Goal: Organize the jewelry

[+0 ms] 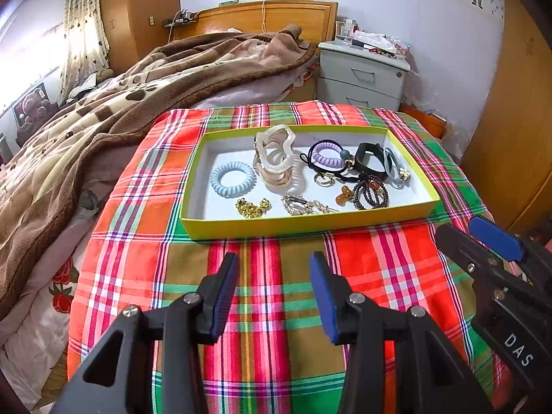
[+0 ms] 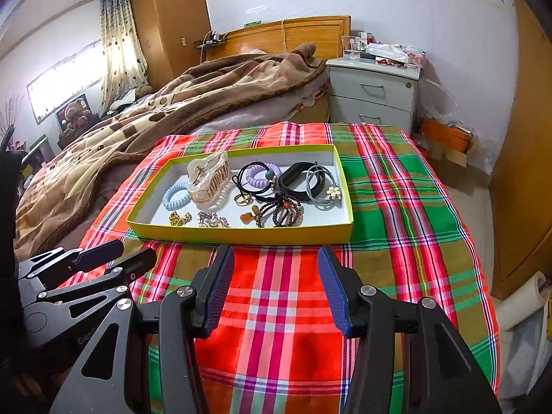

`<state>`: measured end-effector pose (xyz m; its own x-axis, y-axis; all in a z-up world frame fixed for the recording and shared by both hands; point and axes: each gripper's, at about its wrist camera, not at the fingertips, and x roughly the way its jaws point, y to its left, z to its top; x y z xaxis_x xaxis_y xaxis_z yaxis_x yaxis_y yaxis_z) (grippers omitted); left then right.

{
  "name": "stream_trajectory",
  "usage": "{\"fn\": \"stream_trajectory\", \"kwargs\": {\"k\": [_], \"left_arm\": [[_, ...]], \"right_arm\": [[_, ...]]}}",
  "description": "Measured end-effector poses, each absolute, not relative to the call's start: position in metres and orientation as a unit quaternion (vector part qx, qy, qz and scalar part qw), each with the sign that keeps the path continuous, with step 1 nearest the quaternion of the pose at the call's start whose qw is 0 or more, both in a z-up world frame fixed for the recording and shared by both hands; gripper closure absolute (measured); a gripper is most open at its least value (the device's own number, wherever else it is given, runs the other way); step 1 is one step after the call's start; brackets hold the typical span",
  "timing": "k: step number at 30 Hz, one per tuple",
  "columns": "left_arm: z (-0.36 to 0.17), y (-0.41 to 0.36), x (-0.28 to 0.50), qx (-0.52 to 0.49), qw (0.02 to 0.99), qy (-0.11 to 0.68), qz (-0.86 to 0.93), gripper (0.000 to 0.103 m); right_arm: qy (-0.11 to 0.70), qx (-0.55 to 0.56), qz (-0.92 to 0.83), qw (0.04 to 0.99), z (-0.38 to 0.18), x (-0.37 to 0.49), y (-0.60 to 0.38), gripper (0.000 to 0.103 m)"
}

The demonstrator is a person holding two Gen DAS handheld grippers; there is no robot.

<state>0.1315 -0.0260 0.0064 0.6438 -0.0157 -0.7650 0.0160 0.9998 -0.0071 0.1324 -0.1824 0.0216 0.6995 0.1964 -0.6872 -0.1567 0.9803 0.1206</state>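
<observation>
Both the left tongs [image 1: 272, 272] and right tongs [image 2: 276, 269] hover spread wide and empty above the plaid cloth [image 2: 276, 310] on the bed, short of the yellow tray [image 1: 310, 222] where the jewelry [image 1: 371, 195] lies gathered, seemingly poised for reaching in.

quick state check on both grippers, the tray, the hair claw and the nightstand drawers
left gripper: open, empty
right gripper: open, empty
tray: lidless, holding the jewelry
hair claw: shut, on its side in the tray
nightstand drawers: closed
</observation>
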Motion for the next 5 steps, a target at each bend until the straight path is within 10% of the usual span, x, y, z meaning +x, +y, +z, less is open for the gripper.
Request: {"fn": "stream_trajectory", "kwargs": {"k": [5], "left_arm": [[0.0061, -0.0247, 0.1315, -0.008, 0.904, 0.427, -0.010, 0.058]], "right_arm": [[0.376, 0.026, 0.096, 0.921, 0.0216, 0.1325, -0.1825, 0.052]]}}
